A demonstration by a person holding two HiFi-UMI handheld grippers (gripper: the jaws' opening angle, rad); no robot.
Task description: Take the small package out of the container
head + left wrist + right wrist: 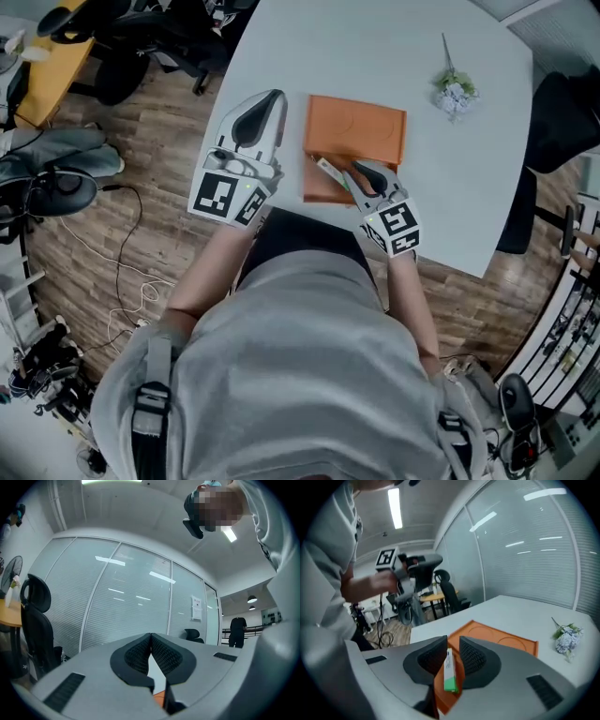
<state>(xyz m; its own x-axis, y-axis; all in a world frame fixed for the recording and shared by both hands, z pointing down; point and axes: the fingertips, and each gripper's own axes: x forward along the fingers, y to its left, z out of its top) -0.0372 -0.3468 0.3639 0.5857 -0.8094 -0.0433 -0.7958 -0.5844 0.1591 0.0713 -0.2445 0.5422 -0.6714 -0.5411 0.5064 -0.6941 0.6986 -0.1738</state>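
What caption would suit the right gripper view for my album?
Right tool pinches a small green-and-white package over the orange container on a white table.

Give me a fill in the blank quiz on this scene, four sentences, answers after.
The right gripper is shut on the small package, which is white and ____.
The container on the table is ____ in colour.
The left gripper, jaws together, holds ____.
A sprig of ____ lies on the table's far right side.
Missing words: green; orange; nothing; flowers.
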